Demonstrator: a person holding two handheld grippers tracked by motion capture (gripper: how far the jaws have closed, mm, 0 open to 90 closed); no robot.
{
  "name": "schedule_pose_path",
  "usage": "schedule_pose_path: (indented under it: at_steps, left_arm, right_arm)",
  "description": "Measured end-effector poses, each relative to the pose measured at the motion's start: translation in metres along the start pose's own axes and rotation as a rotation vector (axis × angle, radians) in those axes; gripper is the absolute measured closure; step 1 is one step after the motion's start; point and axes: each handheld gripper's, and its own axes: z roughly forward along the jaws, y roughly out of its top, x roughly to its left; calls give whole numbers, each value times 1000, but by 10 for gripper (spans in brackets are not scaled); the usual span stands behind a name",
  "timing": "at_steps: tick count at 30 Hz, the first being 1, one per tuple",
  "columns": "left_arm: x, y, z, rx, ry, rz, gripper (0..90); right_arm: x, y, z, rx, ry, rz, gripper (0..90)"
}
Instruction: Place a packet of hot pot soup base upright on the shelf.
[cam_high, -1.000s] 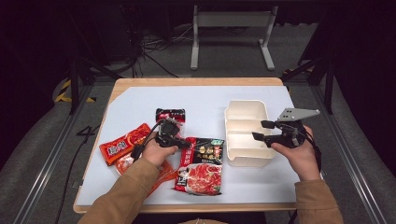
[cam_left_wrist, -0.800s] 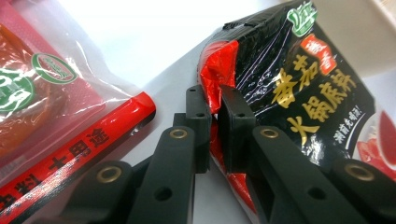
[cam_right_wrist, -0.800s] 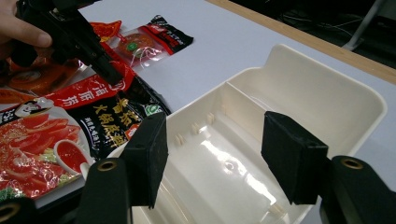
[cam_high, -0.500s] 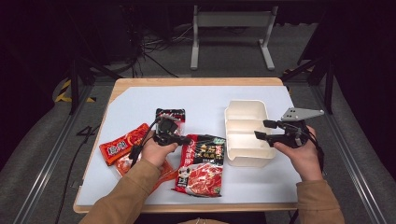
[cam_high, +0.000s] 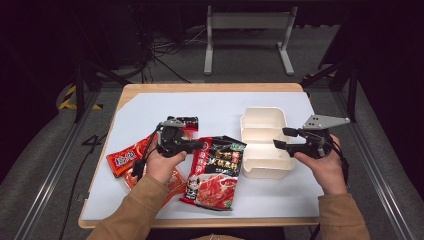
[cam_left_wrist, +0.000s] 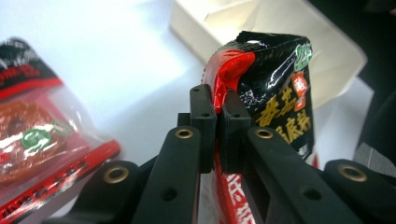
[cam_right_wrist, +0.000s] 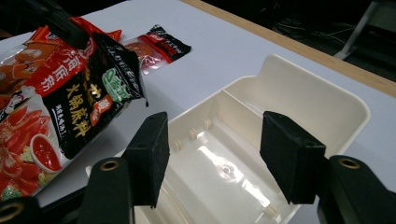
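Observation:
A large black-and-red sauce packet (cam_high: 215, 170) lies in the middle of the white table, its top corner raised off the surface. My left gripper (cam_high: 197, 145) is shut on that corner. In the left gripper view the jaws (cam_left_wrist: 218, 105) pinch the packet's (cam_left_wrist: 275, 84) red edge. A white two-compartment container (cam_high: 243, 122) stands to the right of the packet. My right gripper (cam_high: 280, 137) hovers open over the container's near compartment. In the right gripper view nothing sits between its jaws (cam_right_wrist: 215, 158), the container (cam_right_wrist: 322, 88) lies below them and the packet (cam_right_wrist: 79, 102) hangs at the left.
A small dark red packet (cam_high: 187, 122) lies behind my left gripper. Orange-red packets (cam_high: 125, 160) lie under and left of my left hand. The wooden table edge (cam_high: 210, 87) runs along the far side, with a metal stand (cam_high: 247, 20) on the floor beyond it.
My left gripper has risen and pulled the packet's top corner up and a little right, toward the container. The right gripper has stayed where it was.

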Motion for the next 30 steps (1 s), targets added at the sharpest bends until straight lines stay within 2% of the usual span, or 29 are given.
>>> schedule_pose_path:
  at_steps: [6,10,14,18,25,26,30]
  left_arm:
    - [-19,1,-14,-78,-52,83,870]
    - [-30,0,-22,-114,-67,140,871]
    - [-39,1,-31,-147,-64,177,871]
    - [-41,3,-37,-186,-59,194,870]
    - [-40,3,-47,-285,-57,188,871]
    - [-40,3,-47,-285,-57,188,871]
    - [-42,3,-52,-337,-42,200,870]
  right_arm:
    - [1,3,-7,-17,-8,-7,422]
    - [1,3,-12,-29,-14,-8,423]
    - [2,4,-14,-33,-17,-10,423]
    - [3,5,-16,-41,-12,-15,424]
    - [8,8,-15,-51,12,-21,424]
    - [8,8,-15,-51,12,-21,424]
    - [13,12,-16,-68,42,-24,421]
